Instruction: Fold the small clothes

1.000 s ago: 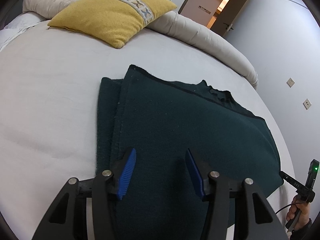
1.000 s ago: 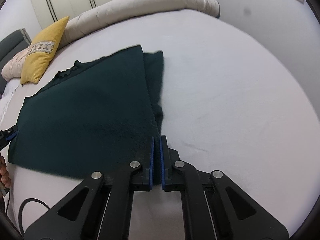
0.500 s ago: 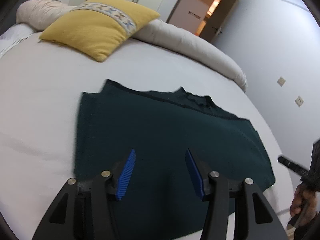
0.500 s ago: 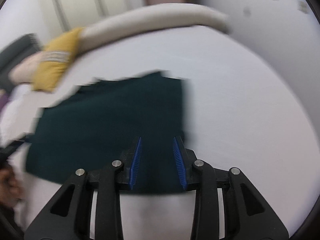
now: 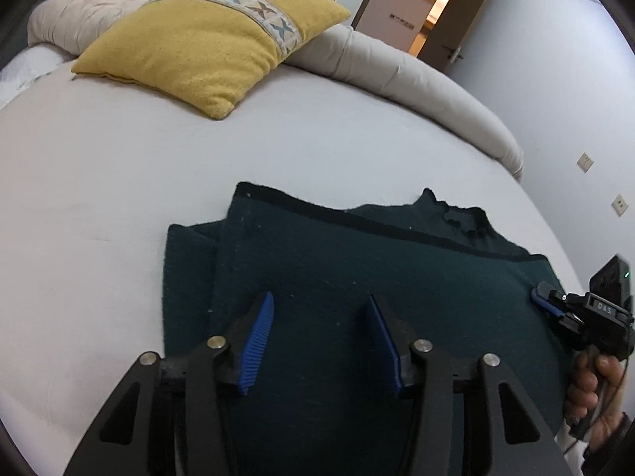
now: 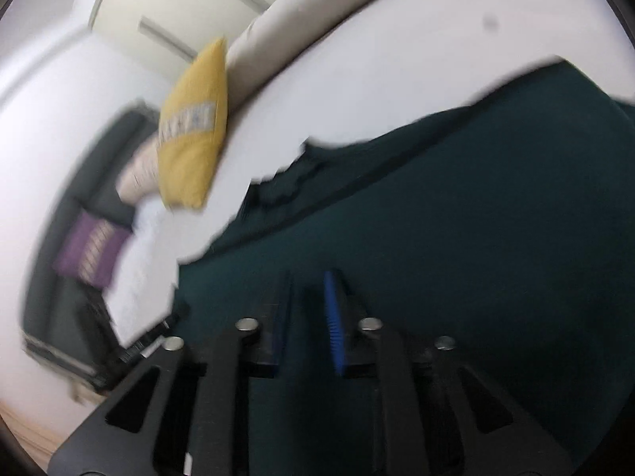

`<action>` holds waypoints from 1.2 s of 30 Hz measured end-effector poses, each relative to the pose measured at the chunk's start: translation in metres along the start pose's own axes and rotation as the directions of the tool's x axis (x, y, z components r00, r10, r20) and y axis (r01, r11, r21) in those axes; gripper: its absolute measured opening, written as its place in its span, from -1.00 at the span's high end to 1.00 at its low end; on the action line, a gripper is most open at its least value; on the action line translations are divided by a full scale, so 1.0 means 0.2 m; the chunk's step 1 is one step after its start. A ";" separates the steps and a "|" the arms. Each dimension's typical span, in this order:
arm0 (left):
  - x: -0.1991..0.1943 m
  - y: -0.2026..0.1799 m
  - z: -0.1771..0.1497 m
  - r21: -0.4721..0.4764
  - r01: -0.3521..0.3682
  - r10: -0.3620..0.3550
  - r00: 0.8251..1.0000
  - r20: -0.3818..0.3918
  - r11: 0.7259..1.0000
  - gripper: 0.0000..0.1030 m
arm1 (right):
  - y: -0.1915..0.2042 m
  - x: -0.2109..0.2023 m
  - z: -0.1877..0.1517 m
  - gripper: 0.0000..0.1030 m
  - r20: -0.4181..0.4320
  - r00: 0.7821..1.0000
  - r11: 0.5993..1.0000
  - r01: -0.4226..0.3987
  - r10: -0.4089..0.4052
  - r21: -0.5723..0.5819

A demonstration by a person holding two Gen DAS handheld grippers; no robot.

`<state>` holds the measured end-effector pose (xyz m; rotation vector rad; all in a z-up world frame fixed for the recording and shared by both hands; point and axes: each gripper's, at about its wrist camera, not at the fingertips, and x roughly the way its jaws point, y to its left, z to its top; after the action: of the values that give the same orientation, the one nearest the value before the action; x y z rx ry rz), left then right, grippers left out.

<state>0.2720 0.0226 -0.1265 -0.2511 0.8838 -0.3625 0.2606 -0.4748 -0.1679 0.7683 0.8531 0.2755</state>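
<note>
The folded garment [image 5: 357, 297] lies on the near part of the bed [image 5: 119, 178]. The cushion [image 5: 210, 39] lies far behind it, to the left, leaning on the long bolster [image 5: 416, 79] along the far edge.

I see a yellow pillow [image 5: 206, 43] leaning on a beige bolster [image 5: 416, 83] across the white bed [image 5: 119, 166], an open door [image 5: 456, 12] behind.
</note>
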 end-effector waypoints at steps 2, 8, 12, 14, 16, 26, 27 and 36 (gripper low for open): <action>0.00 0.04 0.01 -0.015 0.026 -0.026 1.000 -0.003 1.000 0.21 | -0.13 -0.10 0.03 0.78 0.065 0.998 0.998 -0.013 0.010 0.054; -0.15 0.07 -0.03 -0.054 -0.045 0.045 0.999 -0.009 0.998 0.47 | -0.37 -0.51 0.06 0.68 0.208 0.964 0.977 0.132 -0.166 0.165; -0.31 -0.16 -0.21 0.010 0.013 -0.013 1.000 0.018 1.000 -0.13 | -0.16 -0.56 -0.12 0.68 0.190 0.980 0.994 0.044 -0.062 0.097; -0.29 -0.31 -0.32 0.108 -0.011 0.013 1.000 -0.019 0.994 -0.20 | 0.05 -0.41 -0.28 0.68 0.069 0.997 0.999 -0.043 0.043 -0.004; -0.24 -0.35 -0.38 0.159 -0.050 0.059 0.997 -0.049 0.986 -0.19 | 0.20 -0.24 -0.43 0.68 -0.059 0.995 0.994 -0.089 0.086 -0.065; -0.26 -0.30 -0.43 0.176 -0.060 0.071 0.996 -0.060 0.983 -0.18 | -0.01 -0.24 -0.48 0.74 -0.055 0.998 0.999 0.007 -0.005 0.038; -0.26 -0.30 -0.43 0.173 -0.057 0.068 0.996 -0.060 0.983 -0.18 | -0.06 -0.31 -0.46 0.73 -0.027 0.999 0.998 0.031 -0.030 0.050; -0.26 -0.28 -0.42 0.157 -0.046 0.056 0.997 -0.062 0.986 -0.18 | -0.02 -0.73 -0.45 -0.10 0.169 0.950 0.963 0.268 -0.261 -0.017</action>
<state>0.1650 -0.0125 -0.1212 -0.0723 0.9203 -0.3920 0.0978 -0.5062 -0.1243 0.6217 0.7800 -0.0107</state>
